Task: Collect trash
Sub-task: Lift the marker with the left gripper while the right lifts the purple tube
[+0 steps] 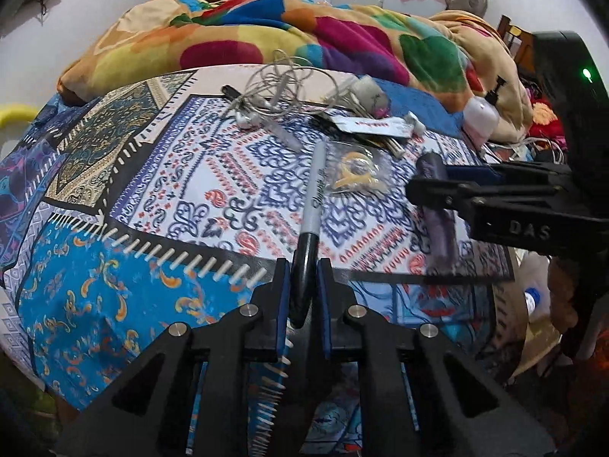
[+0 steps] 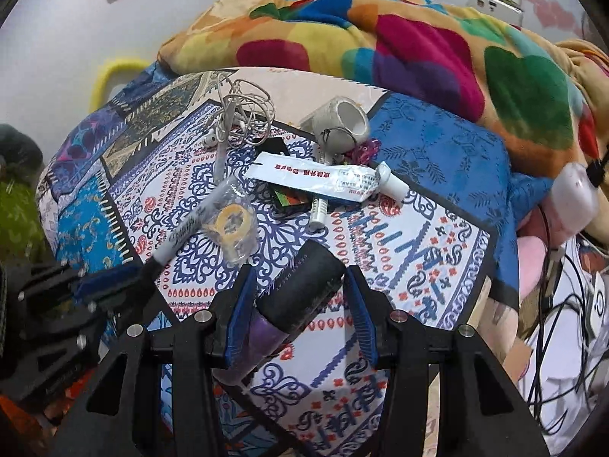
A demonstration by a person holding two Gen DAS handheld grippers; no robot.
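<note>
My left gripper (image 1: 304, 278) is shut on the black cap end of a grey Sharpie marker (image 1: 314, 198), which points away over the patterned bedsheet (image 1: 171, 175). My right gripper (image 2: 298, 297) is closed around a dark purple tube (image 2: 300, 289) with a black cap, held just above the sheet; it also shows at the right of the left wrist view (image 1: 437, 213). A clear plastic bag with yellow rings (image 2: 230, 228) lies beside the marker (image 2: 190, 224). A white squeezed tube (image 2: 323, 177), tangled white earphones (image 2: 236, 114) and a small white pot (image 2: 342, 122) lie further back.
A multicoloured blanket (image 2: 418, 45) is heaped along the back of the bed. A pink-white pump bottle (image 2: 571, 194) lies at the right edge. Cables (image 2: 563, 304) hang off the right side. A yellow handle (image 2: 110, 76) shows at the left by the wall.
</note>
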